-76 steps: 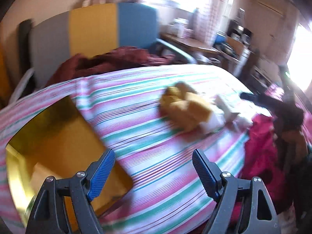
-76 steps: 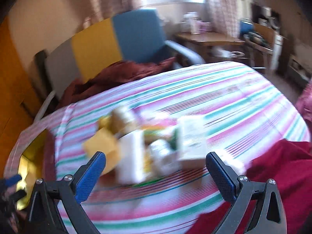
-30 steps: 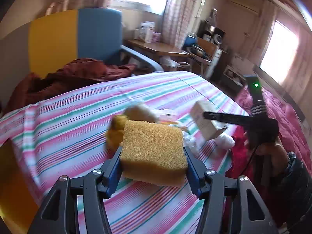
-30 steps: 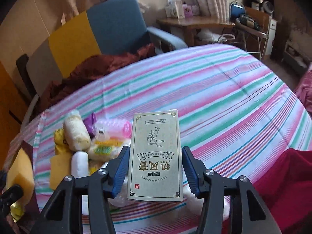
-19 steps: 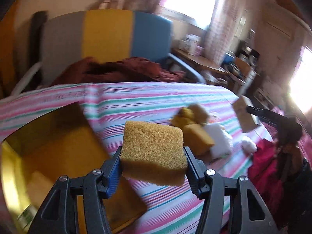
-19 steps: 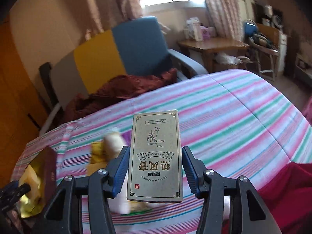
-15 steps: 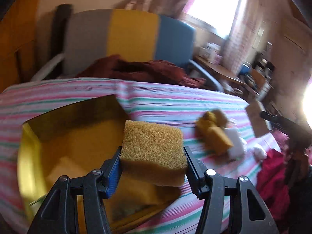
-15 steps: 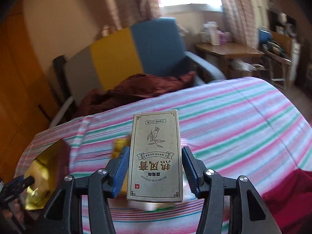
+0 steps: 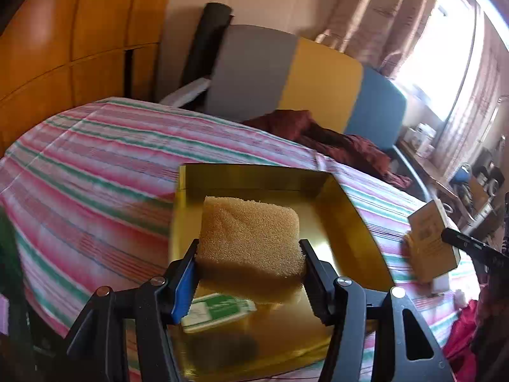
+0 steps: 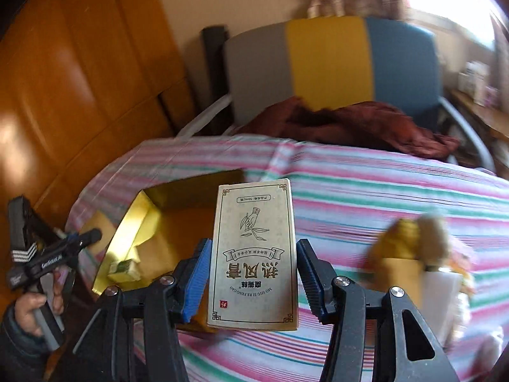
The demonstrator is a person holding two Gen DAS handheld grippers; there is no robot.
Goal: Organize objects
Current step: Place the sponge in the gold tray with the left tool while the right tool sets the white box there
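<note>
1. Over the gold tray [image 9: 356,219], on the striped bedcover [image 9: 95,165], the left gripper [image 9: 249,270] was found clamped on a yellow sponge [image 9: 251,232], both pads pressed into its short sides.
2. Above the bedcover just beside the tray, the right gripper [image 10: 251,273] was found closed on a printed carton [image 10: 254,254], gripped at its two long edges; the tray lay to its left in the right wrist view.
3. A green-and-white packet [image 9: 216,310] was noted already lying in the tray below the sponge.
4. The step in hand was judged to be carriage of both items to the tray, with the sponge nearest to deposit.
5. The next move was judged to call for the sponge to be lowered to a bare part of the tray floor, clear of the packet, and the jaws then parted; the carton would have to be brought across and over the tray wall.
6. The carton's long axis was observed running away from the right gripper, its printed face towards the camera and the lettering inverted.
7. The sponge's longer side was observed spanning the jaws, broad face tilted upward.
8. A blurred pile of remaining items [image 10: 413,254] was noted on the bedcover to the right.
</note>
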